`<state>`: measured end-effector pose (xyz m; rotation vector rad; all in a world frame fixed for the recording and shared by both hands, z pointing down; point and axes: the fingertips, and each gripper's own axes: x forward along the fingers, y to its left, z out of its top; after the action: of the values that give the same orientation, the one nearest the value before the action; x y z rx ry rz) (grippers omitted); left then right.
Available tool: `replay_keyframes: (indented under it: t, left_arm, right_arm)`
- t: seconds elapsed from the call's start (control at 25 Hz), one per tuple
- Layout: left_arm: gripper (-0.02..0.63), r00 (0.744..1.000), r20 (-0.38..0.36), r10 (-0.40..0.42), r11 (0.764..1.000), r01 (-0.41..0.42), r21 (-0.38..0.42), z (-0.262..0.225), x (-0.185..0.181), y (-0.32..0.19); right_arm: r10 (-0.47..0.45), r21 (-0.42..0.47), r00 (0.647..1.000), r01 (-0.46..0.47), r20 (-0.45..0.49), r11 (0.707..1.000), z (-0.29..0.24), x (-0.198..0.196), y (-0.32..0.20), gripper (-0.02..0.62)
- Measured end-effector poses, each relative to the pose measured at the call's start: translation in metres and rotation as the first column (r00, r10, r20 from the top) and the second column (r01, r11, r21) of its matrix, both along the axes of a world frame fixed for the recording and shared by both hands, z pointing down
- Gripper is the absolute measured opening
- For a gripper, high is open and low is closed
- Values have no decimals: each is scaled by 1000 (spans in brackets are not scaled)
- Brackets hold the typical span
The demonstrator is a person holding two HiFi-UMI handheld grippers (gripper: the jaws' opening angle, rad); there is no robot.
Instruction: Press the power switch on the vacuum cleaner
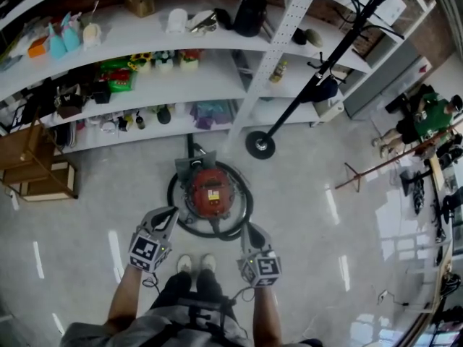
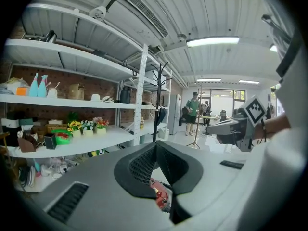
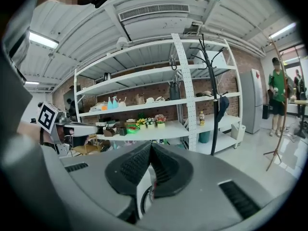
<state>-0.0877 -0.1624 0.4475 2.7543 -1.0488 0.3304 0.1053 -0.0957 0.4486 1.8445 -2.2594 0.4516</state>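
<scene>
Round red vacuum cleaner (image 1: 211, 191), upright on the pale floor (image 1: 304, 215).

A dark hose (image 1: 171, 194) coils round its body; a yellow-and-white label sits on top, with a grey block at its 12 o'clock edge. The switch is too small to make out.

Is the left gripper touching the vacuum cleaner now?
Apart. The left gripper view shows the vacuum cleaner small and far below the shut left gripper.

White shelving (image 1: 217, 78) with potted flowers (image 1: 164, 58) and blue spray bottles (image 1: 64, 35); black coat stand (image 1: 260, 144) just beside; wooden crate (image 1: 36, 168) at left.
</scene>
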Motion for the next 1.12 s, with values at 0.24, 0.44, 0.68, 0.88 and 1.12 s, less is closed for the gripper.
replay_keyframes:
  t: [0.24, 0.44, 0.68, 0.88, 1.12]
  left_arm:
    - [8, 1000, 17, -19, 999, 19, -36, 25, 11, -6]
    - [8, 999, 26, -41, 997, 43, -61, 47, 18, -12]
    - [8, 999, 46, -27, 998, 30, -63, 87, 29, -20]
    - [8, 998, 43, -41, 995, 45, -89, 119, 39, -29]
    - [8, 998, 52, -30, 994, 35, -107, 158, 48, -37]
  right_arm:
    - [-47, -41, 999, 47, -1, 998, 29, 7, -18, 5]
    - [-77, -63, 997, 78, 22, 995, 57, 12, -29, 5]
    - [-89, -90, 996, 91, 23, 992, 94, 20, -42, 5]
    - [-114, -128, 993, 116, 20, 985, 134, 26, -50, 5]
    - [-124, -142, 992, 126, 25, 982, 173, 29, -64, 5]
